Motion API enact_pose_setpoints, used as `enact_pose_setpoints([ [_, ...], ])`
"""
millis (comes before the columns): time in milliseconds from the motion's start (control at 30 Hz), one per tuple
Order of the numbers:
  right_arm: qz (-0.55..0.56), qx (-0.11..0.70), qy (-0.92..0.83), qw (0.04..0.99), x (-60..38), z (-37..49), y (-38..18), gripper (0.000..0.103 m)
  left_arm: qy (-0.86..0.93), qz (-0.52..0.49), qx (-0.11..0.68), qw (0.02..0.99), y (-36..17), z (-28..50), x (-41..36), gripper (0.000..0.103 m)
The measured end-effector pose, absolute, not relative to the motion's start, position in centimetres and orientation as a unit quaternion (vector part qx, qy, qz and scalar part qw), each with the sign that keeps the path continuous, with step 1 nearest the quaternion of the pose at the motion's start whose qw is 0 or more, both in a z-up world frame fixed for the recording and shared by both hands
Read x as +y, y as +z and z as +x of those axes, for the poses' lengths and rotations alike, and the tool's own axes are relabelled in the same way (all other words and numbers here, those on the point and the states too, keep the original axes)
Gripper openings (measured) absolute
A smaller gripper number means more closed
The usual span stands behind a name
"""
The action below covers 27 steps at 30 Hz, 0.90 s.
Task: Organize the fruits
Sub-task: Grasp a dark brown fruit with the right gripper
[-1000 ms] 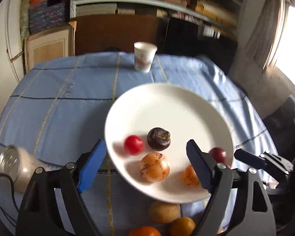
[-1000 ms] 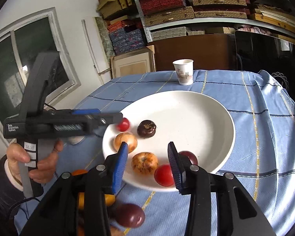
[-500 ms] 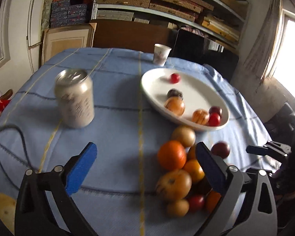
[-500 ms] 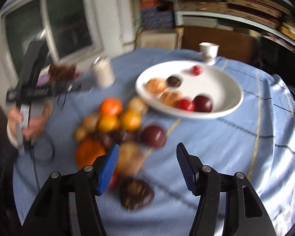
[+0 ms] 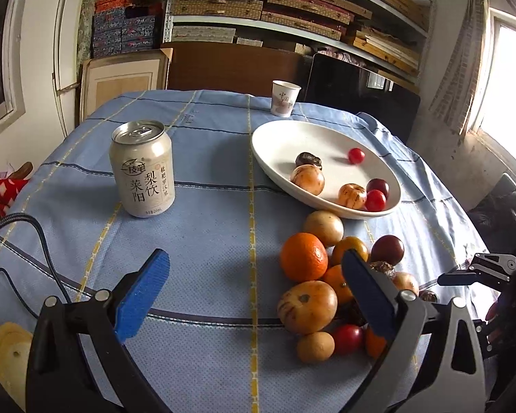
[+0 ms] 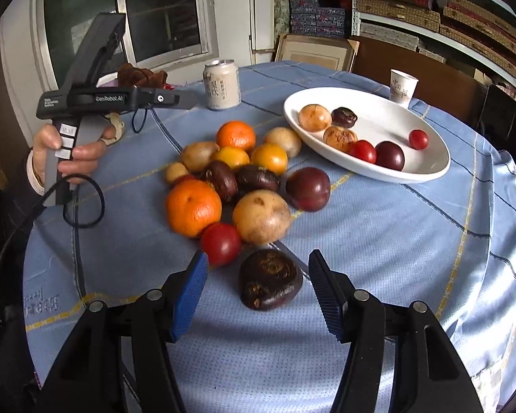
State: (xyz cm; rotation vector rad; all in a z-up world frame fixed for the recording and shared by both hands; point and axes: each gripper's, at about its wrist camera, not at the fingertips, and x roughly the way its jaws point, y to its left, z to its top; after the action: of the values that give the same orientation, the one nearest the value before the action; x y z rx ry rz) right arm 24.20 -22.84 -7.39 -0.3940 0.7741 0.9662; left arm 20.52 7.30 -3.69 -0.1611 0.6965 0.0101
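— How many on the white plate point(image 6: 426, 168)?

— Six fruits: two tan, two dark, two small red.

— And the pile on the tablecloth point(image 6: 378, 241)?

— At least thirteen (some overlap, so I can't be surer). Plus one drink can point(image 6: 222, 84) and one paper cup point(image 6: 403, 87).

Fruit pile point(image 6: 237, 179) on the table point(image 6: 378, 241), plate point(image 6: 426, 168) behind it to the right, can point(image 6: 222, 84) behind left, cup point(image 6: 402, 88) beyond the plate.
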Motion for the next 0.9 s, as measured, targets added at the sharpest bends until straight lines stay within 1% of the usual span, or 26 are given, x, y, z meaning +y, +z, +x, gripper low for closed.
enact_pose_setpoints([
  [467, -0.199, 0.386, 0.429, 0.792, -22.5, 24.7, -8.9, 0.061, 0.018, -0.075, 0.343, 0.936, -3.7, 20.4, 7.9, 0.098],
  [567, -0.211, 0.395, 0.426, 0.786, -22.0, 24.7, -9.6, 0.053, 0.021, -0.08, 0.347, 0.934, -3.8, 20.5, 8.2, 0.098],
  [633, -0.212, 0.391, 0.429, 0.786, -21.9, 24.6, -9.5, 0.05, 0.022, -0.086, 0.35, 0.932, -4.0, 20.5, 8.5, 0.098],
  [667, -0.213, 0.39, 0.429, 0.787, -21.9, 24.6, -9.5, 0.045, 0.023, -0.088, 0.351, 0.932, -4.0, 20.5, 8.6, 0.098],
  [800, -0.21, 0.389, 0.428, 0.788, -22.1, 24.5, -9.4, 0.044, 0.023, -0.086, 0.357, 0.93, -4.3, 20.7, 8.5, 0.098],
  [900, -0.171, 0.392, 0.426, 0.797, -23.0, 25.3, -8.7, 0.044, 0.003, -0.081, 0.367, 0.927, -4.6, 20.8, 7.9, 0.098],
])
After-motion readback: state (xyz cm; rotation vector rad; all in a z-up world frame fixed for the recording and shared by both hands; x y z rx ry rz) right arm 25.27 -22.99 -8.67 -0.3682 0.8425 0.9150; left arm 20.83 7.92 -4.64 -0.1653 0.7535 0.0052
